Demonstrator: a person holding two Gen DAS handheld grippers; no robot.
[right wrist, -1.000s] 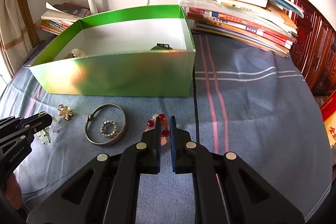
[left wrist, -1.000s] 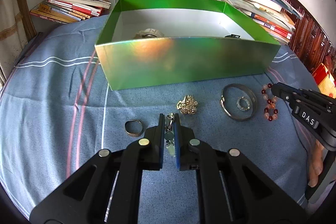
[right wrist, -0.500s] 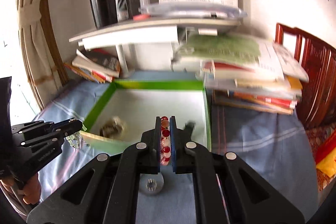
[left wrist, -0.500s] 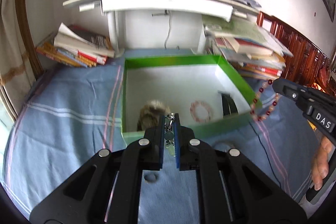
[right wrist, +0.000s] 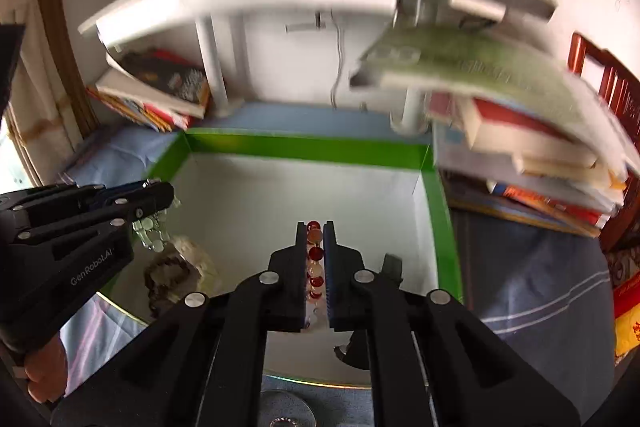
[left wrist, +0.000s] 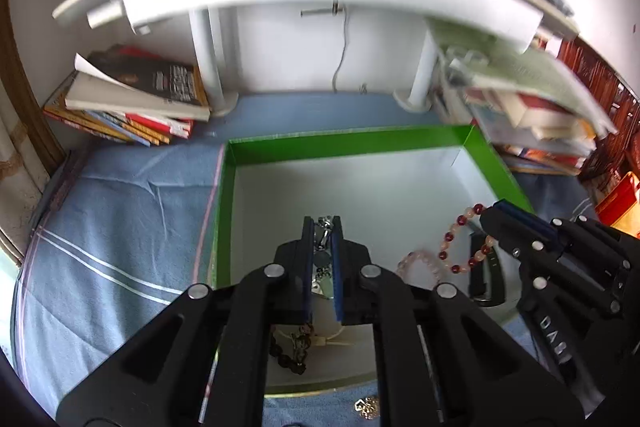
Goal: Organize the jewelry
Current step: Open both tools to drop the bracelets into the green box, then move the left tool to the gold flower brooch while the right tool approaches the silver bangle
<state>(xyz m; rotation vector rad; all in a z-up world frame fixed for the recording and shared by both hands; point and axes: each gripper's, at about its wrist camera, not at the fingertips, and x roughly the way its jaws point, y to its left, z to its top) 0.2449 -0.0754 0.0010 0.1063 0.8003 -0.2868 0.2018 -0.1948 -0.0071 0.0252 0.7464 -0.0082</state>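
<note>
The carry-to-box step is judged in hand: a dangling earring [left wrist: 322, 259] is clamped in the left tool [left wrist: 322, 227], a red bead bracelet [right wrist: 315, 267] in the right tool [right wrist: 315, 231], both held over the green box [left wrist: 344, 141] at frame centre. Release inside is called for next. A blue striped cloth [left wrist: 120, 211] covers the tabletop; books [left wrist: 132, 99] are stacked upper left.

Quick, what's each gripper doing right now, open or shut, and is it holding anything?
Left gripper: shut on a silver dangly earring, above the green box.
Right gripper: shut on a red bead bracelet, also over the box.
</note>
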